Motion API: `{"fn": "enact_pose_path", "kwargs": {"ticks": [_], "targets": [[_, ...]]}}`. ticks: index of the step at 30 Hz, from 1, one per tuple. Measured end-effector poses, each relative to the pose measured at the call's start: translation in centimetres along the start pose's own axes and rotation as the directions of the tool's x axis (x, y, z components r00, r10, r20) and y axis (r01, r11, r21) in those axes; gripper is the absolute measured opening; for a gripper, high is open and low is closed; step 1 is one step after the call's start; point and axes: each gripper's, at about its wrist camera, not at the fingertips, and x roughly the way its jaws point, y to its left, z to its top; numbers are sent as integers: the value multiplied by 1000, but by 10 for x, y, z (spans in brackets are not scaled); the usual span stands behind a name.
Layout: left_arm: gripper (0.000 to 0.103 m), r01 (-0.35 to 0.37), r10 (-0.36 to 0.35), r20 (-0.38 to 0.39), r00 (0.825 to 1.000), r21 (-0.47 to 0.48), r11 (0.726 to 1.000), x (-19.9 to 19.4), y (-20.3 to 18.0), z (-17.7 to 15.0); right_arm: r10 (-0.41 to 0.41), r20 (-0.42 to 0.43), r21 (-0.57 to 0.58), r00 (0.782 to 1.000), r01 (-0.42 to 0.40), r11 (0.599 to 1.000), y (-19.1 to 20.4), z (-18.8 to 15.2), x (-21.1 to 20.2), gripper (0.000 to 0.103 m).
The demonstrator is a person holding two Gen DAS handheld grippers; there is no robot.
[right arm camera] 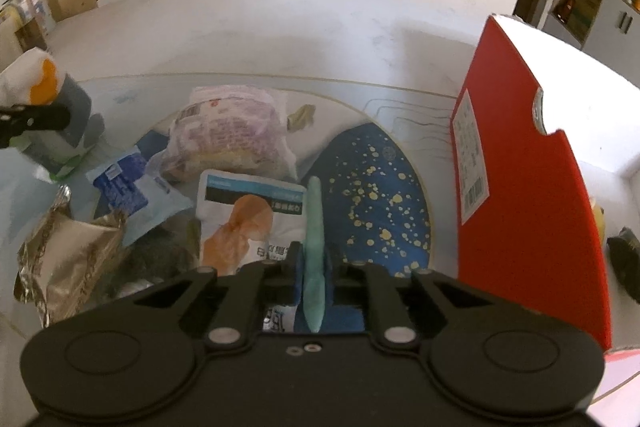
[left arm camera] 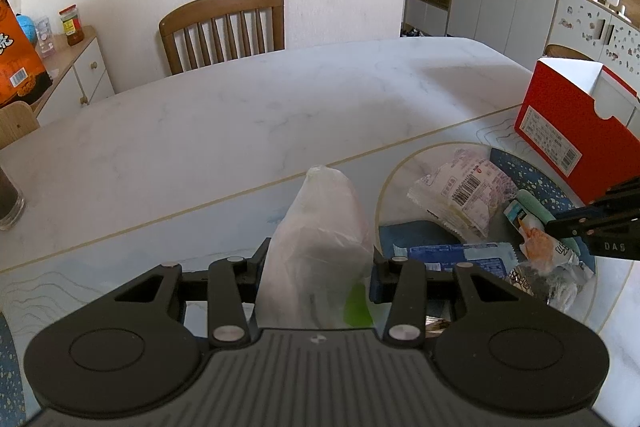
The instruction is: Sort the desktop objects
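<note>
Left gripper (left arm camera: 318,267) is clamped on a white plastic-wrapped pack (left arm camera: 318,239), which stands upright between the pads and pokes well ahead of the tips. Right gripper (right arm camera: 314,267) is pinched tight on a thin teal strip (right arm camera: 314,227), held edge-on and sticking out forward of the jaws

Risks from here:
- teal strip is slim and floppy, grip sits only on its near end; a quick swing could let it twist or slide out
- white pack's wrapper looks slack, so the pads may hold film rather than contents; it could sag or slip if tilted further
- red box (right arm camera: 528,187) stands open just right of the right gripper, wall close to the jaw linkage; a careless sideways move could knock it over
- snack pile directly ahead and below: orange-print pouch (right arm camera: 244,223), purple bread pack (right arm camera: 228,139), blue wrapper (right arm camera: 124,187), foil bag (right arm camera: 68,259). Dropping low would drag these across the table (left arm camera: 240,107)

Pose: both grippers pitch steeply down toward the mat. Left one sits to the left of the pile, and its tip shows at the left edge of the right wrist view. Right one is over the pile's near edge; its fingers show at the right edge of the left view
</note>
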Motion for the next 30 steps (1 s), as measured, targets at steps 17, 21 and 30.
{"fn": "enact_pose_path", "kwargs": {"ticks": [17, 21, 30], "targets": [[32, 52, -53, 61, 997, 13, 999, -34, -11, 13, 6, 72, 41, 997, -9, 999, -10, -2, -41, 9], [32, 79, -80, 82, 993, 21, 997, -47, -21, 21, 17, 101, 51, 995, -22, 998, -13, -1, -59, 9], [32, 134, -140, 137, 981, 53, 990, -78, -49, 46, 39, 180, 65, 983, -51, 997, -26, 4, -107, 9]]}}
